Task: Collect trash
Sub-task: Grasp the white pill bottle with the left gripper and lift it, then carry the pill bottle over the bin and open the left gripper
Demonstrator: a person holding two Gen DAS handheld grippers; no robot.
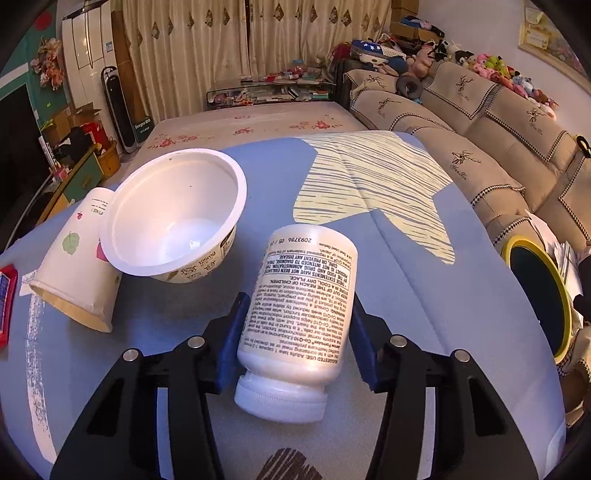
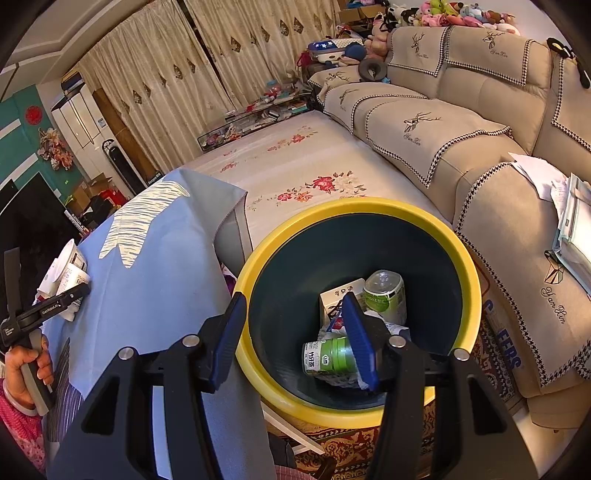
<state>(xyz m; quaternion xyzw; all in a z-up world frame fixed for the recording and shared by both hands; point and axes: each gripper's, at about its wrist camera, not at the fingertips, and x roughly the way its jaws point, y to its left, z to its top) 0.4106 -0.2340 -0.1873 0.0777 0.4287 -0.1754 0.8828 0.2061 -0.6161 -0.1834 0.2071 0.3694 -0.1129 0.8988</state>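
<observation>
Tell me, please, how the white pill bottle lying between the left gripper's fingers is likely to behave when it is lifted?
The pill bottle lies on its side on the blue cloth, so it would probably roll if nudged. Its smooth, rounded plastic wall looks rigid yet possibly slippery between the left gripper pads. Whether it is full cannot be seen.

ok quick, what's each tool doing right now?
Left tool: closed on the white pill bottle lying on the table.
Right tool: open, holding nothing, over the yellow-rimmed bin.

You're in a home living room.
You see a covered sofa (image 2: 443, 122), plush toys (image 2: 450, 11), long curtains (image 1: 192, 55).
</observation>
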